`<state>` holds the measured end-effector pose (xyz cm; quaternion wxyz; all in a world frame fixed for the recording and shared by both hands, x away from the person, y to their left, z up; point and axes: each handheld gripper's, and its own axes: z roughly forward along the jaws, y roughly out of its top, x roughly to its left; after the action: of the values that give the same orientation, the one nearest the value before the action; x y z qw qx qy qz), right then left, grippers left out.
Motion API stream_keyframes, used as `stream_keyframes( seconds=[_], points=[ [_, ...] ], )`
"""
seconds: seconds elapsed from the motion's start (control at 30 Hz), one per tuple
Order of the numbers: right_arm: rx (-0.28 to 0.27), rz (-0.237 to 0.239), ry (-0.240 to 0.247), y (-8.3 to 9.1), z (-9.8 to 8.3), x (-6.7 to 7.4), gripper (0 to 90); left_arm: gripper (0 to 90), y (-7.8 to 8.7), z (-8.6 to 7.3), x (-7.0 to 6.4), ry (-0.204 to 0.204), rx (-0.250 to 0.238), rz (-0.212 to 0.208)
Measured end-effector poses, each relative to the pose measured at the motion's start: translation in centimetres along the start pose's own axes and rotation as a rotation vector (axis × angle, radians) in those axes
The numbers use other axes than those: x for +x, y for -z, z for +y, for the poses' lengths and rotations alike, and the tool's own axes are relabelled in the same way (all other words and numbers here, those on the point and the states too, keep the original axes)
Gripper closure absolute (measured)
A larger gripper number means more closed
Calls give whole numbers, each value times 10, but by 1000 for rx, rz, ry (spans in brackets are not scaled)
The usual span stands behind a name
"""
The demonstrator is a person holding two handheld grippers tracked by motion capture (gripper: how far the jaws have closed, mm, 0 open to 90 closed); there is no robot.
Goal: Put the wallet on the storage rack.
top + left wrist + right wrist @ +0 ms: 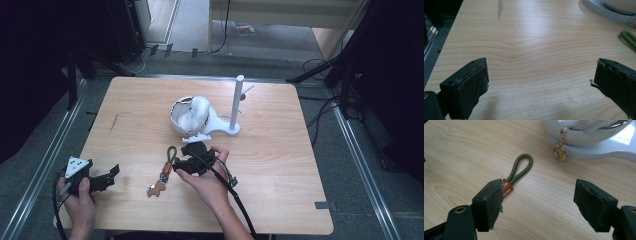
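A keychain lies on the wooden table just in front of the white bowl: a green cord loop [171,154] [520,168], an orange band [507,187] and a small tan charm [156,189]. My right gripper [186,156] [537,195] is open and hovers low over the keychain; its left jaw sits beside the orange band and nothing is between the jaws. My left gripper [111,177] [541,75] is open and empty near the table's front left corner. In the left gripper view the green cord loop [629,38] is at the right edge.
The white bowl [190,117] with white filling rests on a white stand base [599,147] that carries an upright pole [237,100]. A gold clasp [559,148] hangs at the bowl's rim. Bare wooden table [531,37] spreads ahead of the left gripper.
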<state>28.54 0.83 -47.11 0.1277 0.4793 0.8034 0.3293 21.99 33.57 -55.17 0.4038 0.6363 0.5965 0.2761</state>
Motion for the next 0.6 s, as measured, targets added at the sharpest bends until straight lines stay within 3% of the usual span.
stream_keyframes(
  seconds=[0.33,0.6],
  points=[
    [110,-9,-51,-15,-1,13,140,0,0,0,0,0,0,0],
    [135,-4,-92,-22,-1,19,131,0,0,0,0,2,-1,0]
  ],
)
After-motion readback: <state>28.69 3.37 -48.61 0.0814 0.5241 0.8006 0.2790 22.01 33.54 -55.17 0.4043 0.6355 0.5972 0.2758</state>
